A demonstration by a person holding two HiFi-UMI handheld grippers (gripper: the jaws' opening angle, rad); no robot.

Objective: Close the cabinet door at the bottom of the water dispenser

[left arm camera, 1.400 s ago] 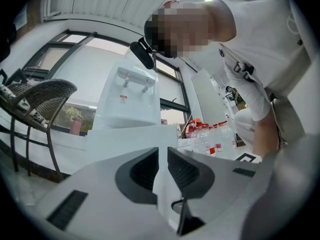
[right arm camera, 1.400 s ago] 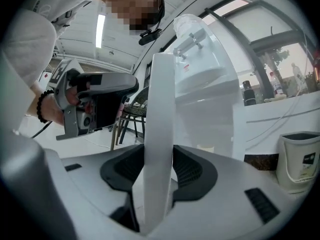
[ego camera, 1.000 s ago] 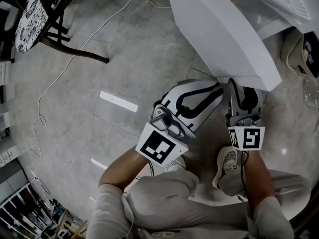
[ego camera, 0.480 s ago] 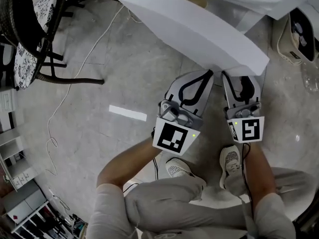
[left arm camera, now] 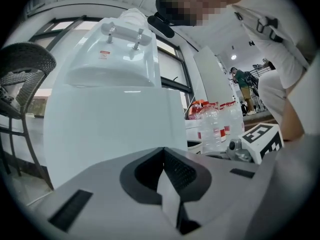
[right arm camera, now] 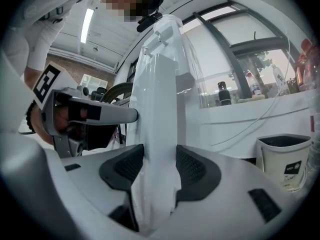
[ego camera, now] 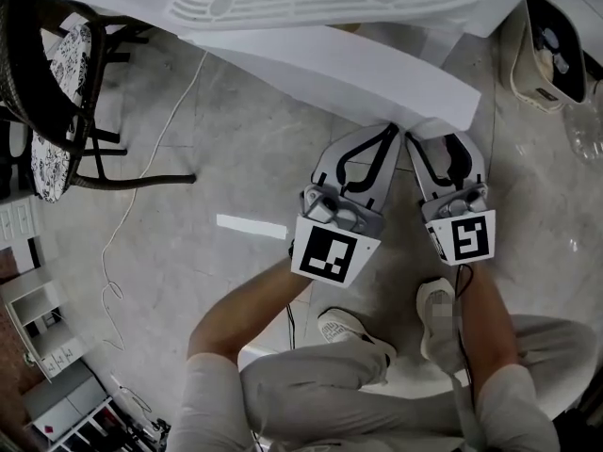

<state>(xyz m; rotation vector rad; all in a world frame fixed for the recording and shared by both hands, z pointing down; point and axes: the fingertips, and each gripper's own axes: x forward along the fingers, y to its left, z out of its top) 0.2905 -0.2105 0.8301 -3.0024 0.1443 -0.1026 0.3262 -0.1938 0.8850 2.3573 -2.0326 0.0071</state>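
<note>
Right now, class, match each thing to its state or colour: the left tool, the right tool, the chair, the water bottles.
Things:
1. left tool
2. right tool
3. chair
4. water bottles

States:
A. jaws apart, astride the cabinet door edge
B. red labels
C. jaws together, nothing between them
D. dark wicker back

Pairs: 1-C, 2-A, 3-D, 4-B.
The right tool's jaws have just been opening.

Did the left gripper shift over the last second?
Yes. The left gripper went forward, away from the shoe behind it, up to the white cabinet door.
</note>
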